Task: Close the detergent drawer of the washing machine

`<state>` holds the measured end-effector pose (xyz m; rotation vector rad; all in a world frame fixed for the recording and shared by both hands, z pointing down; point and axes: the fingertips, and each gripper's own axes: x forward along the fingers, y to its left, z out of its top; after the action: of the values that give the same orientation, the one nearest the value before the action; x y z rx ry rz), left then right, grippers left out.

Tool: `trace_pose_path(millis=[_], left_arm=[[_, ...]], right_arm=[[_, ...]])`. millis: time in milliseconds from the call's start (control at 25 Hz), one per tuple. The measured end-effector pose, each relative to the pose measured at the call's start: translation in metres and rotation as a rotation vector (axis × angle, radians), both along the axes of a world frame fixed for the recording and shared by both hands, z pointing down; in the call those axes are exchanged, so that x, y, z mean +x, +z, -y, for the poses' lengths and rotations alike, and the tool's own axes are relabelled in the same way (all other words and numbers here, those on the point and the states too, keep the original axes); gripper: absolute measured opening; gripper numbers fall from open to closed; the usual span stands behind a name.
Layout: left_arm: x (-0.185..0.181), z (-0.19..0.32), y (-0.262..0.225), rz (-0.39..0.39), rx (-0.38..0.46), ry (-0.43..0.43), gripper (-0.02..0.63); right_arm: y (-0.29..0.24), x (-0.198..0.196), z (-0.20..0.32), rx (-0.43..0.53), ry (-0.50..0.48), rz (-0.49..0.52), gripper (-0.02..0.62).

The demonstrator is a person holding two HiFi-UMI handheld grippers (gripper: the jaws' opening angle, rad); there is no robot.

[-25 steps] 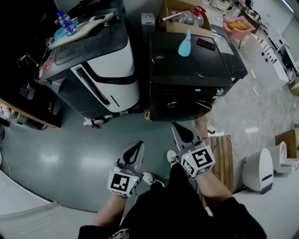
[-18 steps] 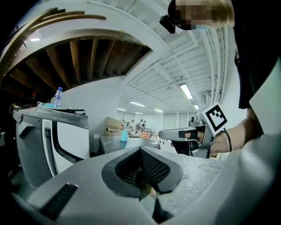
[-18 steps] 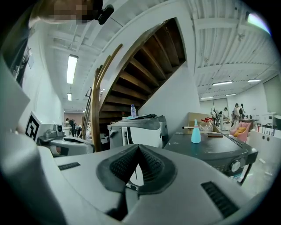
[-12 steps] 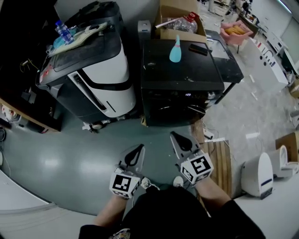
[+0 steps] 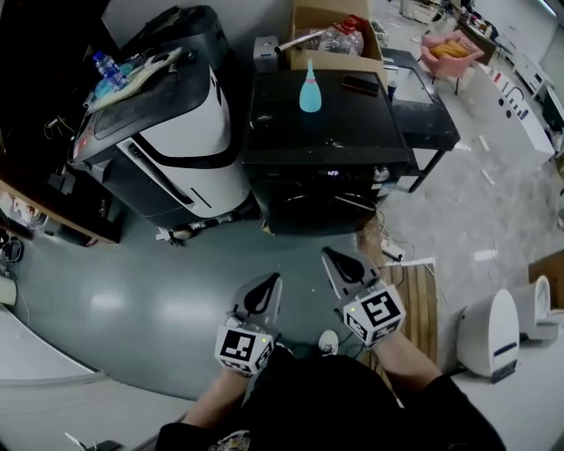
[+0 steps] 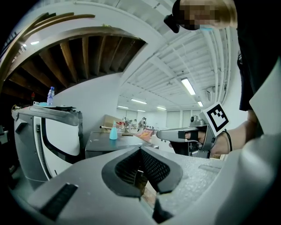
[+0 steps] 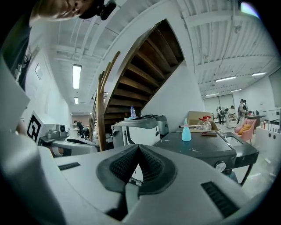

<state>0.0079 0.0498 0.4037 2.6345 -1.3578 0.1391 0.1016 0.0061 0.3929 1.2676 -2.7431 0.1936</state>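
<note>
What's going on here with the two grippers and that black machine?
A person stands on the grey floor with a gripper in each hand. The left gripper and the right gripper are both shut and empty. They point toward the black washing machine but are well short of it. A blue bottle stands on its top. Nothing is being touched, and the detergent drawer can't be made out from here.

A bottle [image 5: 307,88] stood on the washing machine [image 5: 291,136], a cardboard box [image 5: 310,19] behind it, a bulky machine [image 5: 181,132] at its left.
</note>
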Motion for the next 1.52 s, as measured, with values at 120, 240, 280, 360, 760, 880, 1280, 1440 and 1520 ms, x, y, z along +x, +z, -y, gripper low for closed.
trace_pose_path(millis=[120, 240, 280, 360, 760, 880, 1280, 1440, 1520], left_arm=[[0.020, -0.009, 0.000, 0.012, 0.009, -0.007, 0.003], [0.035, -0.019, 0.001, 0.012, 0.005, -0.019, 0.003], [0.039, -0.023, 0.003, 0.014, 0.003, -0.024, 0.003], [0.046, -0.030, 0.005, 0.015, 0.002, -0.033, 0.003], [0.060, -0.052, 0.007, 0.018, 0.000, -0.064, 0.003], [0.057, -0.056, 0.008, 0.022, 0.002, -0.071, 0.003], [0.052, -0.063, 0.007, 0.029, 0.007, -0.079, 0.003], [0.052, -0.066, 0.005, 0.033, 0.006, -0.083, 0.003], [0.050, -0.065, 0.004, 0.031, 0.019, -0.084, 0.003]], right_arm=[[0.000, 0.017, -0.010, 0.009, -0.025, 0.002, -0.003], [0.003, 0.032, -0.020, 0.011, -0.046, -0.001, -0.003], [0.005, 0.036, -0.024, -0.001, -0.048, -0.003, -0.003], [0.008, 0.043, -0.031, -0.038, -0.045, -0.004, -0.003], [0.014, 0.049, -0.057, -0.036, -0.094, -0.005, -0.003], [0.014, 0.045, -0.061, -0.012, -0.109, -0.003, -0.003], [0.013, 0.042, -0.069, -0.002, -0.116, -0.001, -0.003], [0.011, 0.041, -0.071, -0.011, -0.115, 0.000, -0.003], [0.009, 0.040, -0.070, 0.004, -0.121, 0.003, -0.003]])
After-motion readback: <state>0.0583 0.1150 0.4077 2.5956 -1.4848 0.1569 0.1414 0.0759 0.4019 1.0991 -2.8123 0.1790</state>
